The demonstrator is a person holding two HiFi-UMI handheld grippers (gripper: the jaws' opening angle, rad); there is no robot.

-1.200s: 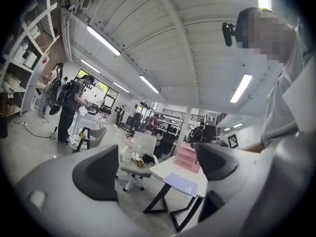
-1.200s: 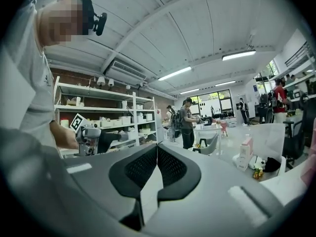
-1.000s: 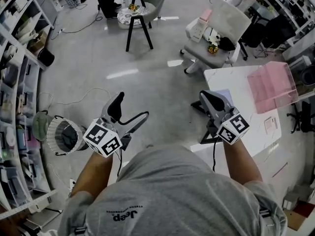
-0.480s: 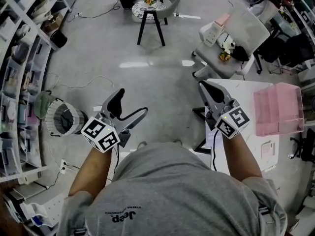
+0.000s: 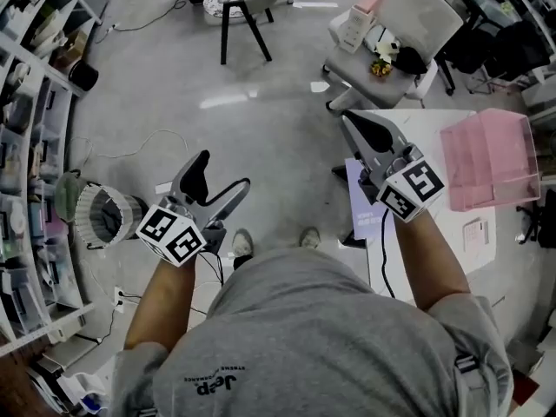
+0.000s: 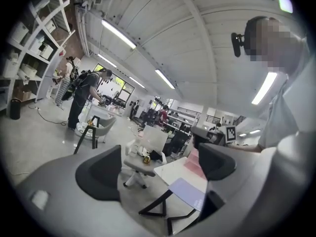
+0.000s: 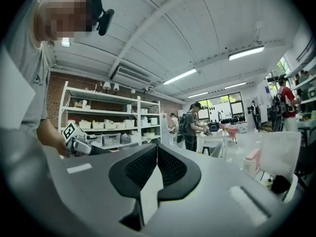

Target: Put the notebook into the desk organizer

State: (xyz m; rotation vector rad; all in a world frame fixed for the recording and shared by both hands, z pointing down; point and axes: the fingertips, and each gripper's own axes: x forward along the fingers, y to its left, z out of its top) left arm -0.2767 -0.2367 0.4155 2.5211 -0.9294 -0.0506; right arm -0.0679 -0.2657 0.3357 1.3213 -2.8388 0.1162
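Observation:
A lavender notebook (image 5: 363,205) lies flat at the left edge of the white table (image 5: 434,241); it also shows in the left gripper view (image 6: 190,191). The pink see-through desk organizer (image 5: 489,159) stands further right on that table, apart from the notebook. My right gripper (image 5: 350,122) is shut with nothing in it, hanging above the table's left edge just past the notebook. In its own view the right gripper (image 7: 157,154) has both pads pressed together. My left gripper (image 5: 221,174) is open and empty over the floor, well left of the table, and its own view shows the left gripper (image 6: 158,167) with jaws wide apart.
A wire waste basket (image 5: 104,217) stands on the floor by my left arm. Shelving (image 5: 35,146) lines the left wall. A grey chair (image 5: 391,50) loaded with small items is beyond the table, and a black-legged stool (image 5: 236,11) stands further off. A small card (image 5: 476,233) lies on the table.
The head view has swung, bringing the table and organizer closer. My right gripper moved forward over the table's left edge, uncovering the notebook beside it. The left gripper stayed open over the floor.

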